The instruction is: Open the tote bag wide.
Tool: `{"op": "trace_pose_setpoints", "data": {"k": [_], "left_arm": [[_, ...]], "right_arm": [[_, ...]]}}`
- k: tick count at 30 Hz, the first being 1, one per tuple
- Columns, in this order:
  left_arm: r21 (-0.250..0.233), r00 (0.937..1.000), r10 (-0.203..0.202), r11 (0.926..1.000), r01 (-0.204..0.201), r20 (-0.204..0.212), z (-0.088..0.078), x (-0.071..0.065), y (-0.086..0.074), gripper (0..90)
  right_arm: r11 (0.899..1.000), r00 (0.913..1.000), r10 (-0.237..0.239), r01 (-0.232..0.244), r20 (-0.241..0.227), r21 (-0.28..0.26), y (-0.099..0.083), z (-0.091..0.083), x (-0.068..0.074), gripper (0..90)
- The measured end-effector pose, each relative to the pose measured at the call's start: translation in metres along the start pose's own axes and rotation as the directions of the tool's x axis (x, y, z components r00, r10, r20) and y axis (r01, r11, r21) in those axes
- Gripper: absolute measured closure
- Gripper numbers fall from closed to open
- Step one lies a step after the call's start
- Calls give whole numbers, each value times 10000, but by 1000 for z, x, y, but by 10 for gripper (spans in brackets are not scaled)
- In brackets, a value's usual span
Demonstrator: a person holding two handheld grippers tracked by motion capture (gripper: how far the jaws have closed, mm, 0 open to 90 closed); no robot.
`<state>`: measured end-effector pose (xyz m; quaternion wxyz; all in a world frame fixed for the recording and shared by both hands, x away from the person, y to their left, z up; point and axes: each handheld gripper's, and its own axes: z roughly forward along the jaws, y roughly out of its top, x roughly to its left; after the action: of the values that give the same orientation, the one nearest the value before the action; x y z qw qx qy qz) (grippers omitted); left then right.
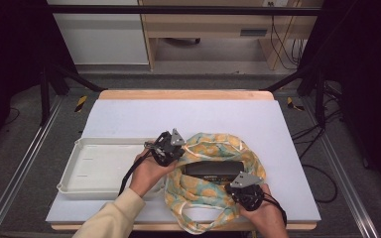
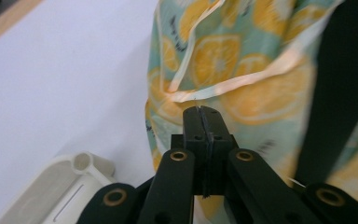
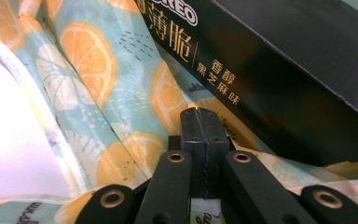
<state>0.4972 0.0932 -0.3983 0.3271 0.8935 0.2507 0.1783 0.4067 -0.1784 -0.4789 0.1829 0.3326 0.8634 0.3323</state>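
So this looks like a bagging job: a black box sits inside a lemon-print bag lying on the bench, towards the near edge and right of centre. The box is lying flat in the mouth of the bag, with the cloth bunched up all around it like a ring, so I'd guess the point of the two-handed hold is to keep the opening spread while the box settles in.

The left gripper is at the bag's left rim, and in the left gripper view its jaws are pressed fully together with the bag's pale trim right at the tips. It looks like a thin pinch of fabric, but I can't honestly tell if cloth is actually caught between them. The right gripper is at the near right rim. In the right gripper view its jaws are closed too, with a scrap of pale cloth showing low between them, so it seems to be pinching the bag edge just in front of the box.

A white tray sits just left of the bag, empty as far as I can see, probably where the box came from.
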Motion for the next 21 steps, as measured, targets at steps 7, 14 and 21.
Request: {"op": "trace_pose_setpoints", "data": {"k": [7, 14, 21], "left_arm": [[-442, 9939, 584, 9975, -544, 935, -20, -29, 3, 900], [307, 9964, 445, 9984, -468, 719, 7, -23, 3, 900], [973, 9999, -48, 9953, 35, 125, 32, -2, -2, 900]], "right_arm": [[9999, 9999, 124, -124, -44, -54, -1, 0, -1, 900], [9999, 9999, 108, -108, -27, -58, -1, 0, -1, 900], [9999, 10000, 71, -71, -39, -87, -1, 0, -1, 900]]}}
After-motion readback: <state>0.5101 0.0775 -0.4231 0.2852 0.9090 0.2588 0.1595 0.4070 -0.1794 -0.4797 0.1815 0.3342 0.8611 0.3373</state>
